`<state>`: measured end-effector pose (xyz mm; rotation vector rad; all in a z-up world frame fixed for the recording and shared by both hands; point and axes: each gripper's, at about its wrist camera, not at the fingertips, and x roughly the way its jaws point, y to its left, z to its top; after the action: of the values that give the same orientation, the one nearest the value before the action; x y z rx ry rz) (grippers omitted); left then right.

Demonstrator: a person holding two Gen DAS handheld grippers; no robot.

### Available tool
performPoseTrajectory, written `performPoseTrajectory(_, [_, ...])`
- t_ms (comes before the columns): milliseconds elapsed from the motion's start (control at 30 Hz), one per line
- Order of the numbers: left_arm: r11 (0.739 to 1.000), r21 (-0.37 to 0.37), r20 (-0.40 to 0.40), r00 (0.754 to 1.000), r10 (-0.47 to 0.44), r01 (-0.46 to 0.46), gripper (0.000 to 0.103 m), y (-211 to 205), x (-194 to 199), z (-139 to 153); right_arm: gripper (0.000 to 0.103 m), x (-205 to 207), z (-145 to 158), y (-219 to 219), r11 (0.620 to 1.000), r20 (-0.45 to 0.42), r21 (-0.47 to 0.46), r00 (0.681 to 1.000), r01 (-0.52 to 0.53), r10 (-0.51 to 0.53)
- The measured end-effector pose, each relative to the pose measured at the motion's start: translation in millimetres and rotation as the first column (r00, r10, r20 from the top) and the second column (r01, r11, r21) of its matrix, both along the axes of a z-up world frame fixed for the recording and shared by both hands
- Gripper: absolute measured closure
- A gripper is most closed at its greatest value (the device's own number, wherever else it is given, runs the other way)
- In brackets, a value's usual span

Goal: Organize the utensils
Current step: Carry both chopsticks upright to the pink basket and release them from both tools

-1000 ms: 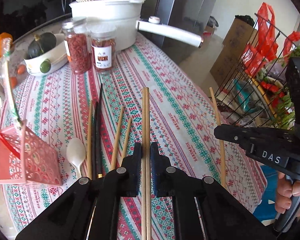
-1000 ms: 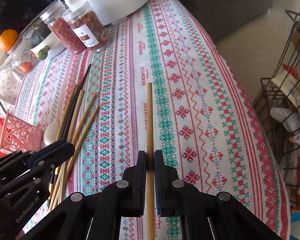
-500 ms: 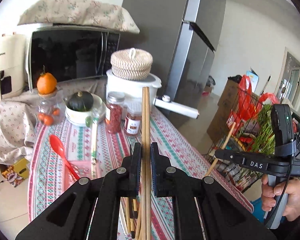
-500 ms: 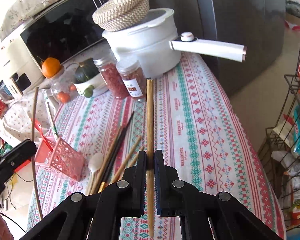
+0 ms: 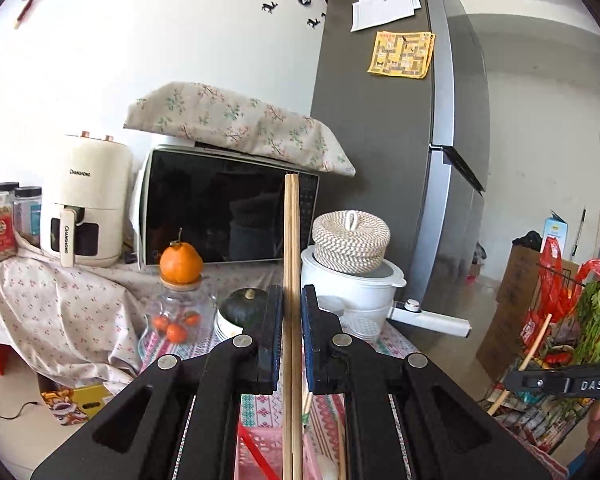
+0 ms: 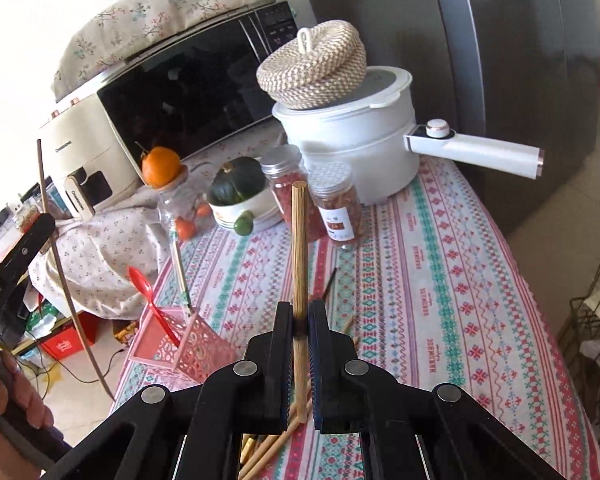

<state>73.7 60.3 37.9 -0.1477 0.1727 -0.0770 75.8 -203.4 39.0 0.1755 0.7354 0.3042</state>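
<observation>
black tool point(image 5: 290, 300), silver screws, blue pads point(image 5: 305, 332)

The left gripper point(image 5: 291, 336) is clamped on a pair of wooden chopsticks point(image 5: 291, 280) that stand upright, their tips reaching in front of the dark microwave point(image 5: 220, 216). Left of the microwave stands a cream air fryer point(image 5: 86, 204), and in front of it sit a glass jar topped with an orange point(image 5: 180, 264), a green squash point(image 5: 246, 306) and a white pot point(image 5: 354, 288) carrying a woven basket point(image 5: 351, 242). Far to the right of the microwave, the right gripper point(image 5: 540, 380) grips one chopstick point(image 5: 520, 364) beside a wire rack.
</observation>
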Motion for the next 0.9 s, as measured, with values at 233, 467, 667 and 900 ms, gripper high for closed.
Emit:
performPoseTrajectory(233, [0.997,0.044,0.013,0.998,0.062,-0.062,0.094,-2.9,25.7,-16.6,0.098,2.7,-4.6,20.4,0.999,0.003,0.008,0.999,-0.037,0.037])
performPoseTrajectory(467, [0.994,0.072,-0.039,0.995,0.088,-0.085,0.093,-0.9,45.6,-41.2,0.098,9.1,-9.7,29.1,0.999,-0.003,0.018,0.999,-0.038,0.038])
performPoseTrajectory(667, [0.999,0.042,-0.180,0.984,0.007,0.000,0.082,3.2,47.1,-53.4,0.098,10.2,-7.3,32.7,0.999,-0.002,0.021,0.999,-0.041,0.041])
performPoseTrajectory(900, [0.991,0.066,-0.276,0.956,-0.096,0.119,0.056,1.8,18.1,-52.0,0.098,2.7,10.6,41.0,0.997,0.042,0.051,0.998,-0.057,0.055])
